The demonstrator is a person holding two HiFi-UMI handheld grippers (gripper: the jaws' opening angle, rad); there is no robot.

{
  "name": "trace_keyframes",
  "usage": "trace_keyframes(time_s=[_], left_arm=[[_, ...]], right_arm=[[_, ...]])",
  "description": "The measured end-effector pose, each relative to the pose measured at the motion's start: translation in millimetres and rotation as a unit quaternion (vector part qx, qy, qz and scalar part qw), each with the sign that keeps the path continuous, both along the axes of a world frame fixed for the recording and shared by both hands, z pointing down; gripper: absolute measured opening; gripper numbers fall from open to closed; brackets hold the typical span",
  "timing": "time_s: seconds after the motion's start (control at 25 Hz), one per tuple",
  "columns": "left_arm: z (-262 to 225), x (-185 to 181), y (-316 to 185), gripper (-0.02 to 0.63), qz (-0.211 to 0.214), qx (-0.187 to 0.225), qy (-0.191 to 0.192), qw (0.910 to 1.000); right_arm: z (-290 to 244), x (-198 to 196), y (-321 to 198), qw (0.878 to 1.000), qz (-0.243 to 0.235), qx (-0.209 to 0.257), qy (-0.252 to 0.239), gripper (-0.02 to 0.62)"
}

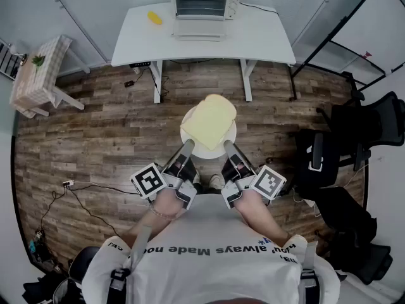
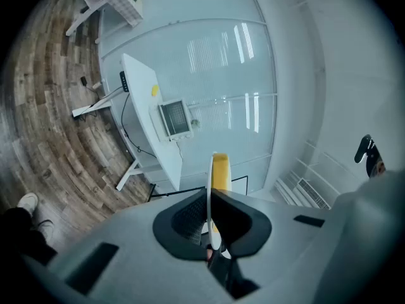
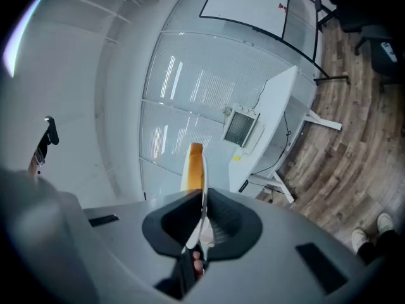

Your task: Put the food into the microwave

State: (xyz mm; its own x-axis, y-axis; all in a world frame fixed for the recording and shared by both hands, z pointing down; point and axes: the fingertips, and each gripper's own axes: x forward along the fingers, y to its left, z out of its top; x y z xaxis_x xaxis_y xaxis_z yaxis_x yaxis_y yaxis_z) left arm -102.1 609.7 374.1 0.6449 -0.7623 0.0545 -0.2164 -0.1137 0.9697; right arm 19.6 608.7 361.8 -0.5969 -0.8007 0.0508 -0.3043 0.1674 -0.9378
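A slice of pale yellow bread (image 1: 209, 120) lies on a round white plate (image 1: 204, 151), held in the air in front of me over the wooden floor. My left gripper (image 1: 188, 145) is shut on the plate's left rim and my right gripper (image 1: 228, 147) is shut on its right rim. In the left gripper view the plate (image 2: 210, 182) stands edge-on between the jaws, with the bread (image 2: 220, 171) beyond it; the right gripper view shows the same plate (image 3: 204, 192) and bread (image 3: 193, 165). The microwave (image 1: 204, 4) stands shut on the white table (image 1: 259, 40) ahead.
A small yellow object (image 1: 154, 18) lies on the table left of the microwave. A small checked-cloth table (image 1: 38, 75) stands at far left. Black chairs (image 1: 354, 138) crowd the right side. Cables (image 1: 69, 189) trail over the floor at the lower left.
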Motion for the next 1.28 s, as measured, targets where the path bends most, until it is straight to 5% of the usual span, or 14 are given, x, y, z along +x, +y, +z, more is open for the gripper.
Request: trace_keyframes(time_s=[0.56,1.28], left_arm=[[-14,-16,-23,0.018,0.005,0.009,0.038,0.9992],[0,-29,-88,0.018,0.007,0.0,0.033,0.9994]], right_arm=[[4,-29,-19,1.0,0.009,0.005,0.019,0.025],[20,-40,-84,1.0,0.013,-0.012,-0.001,0.025]])
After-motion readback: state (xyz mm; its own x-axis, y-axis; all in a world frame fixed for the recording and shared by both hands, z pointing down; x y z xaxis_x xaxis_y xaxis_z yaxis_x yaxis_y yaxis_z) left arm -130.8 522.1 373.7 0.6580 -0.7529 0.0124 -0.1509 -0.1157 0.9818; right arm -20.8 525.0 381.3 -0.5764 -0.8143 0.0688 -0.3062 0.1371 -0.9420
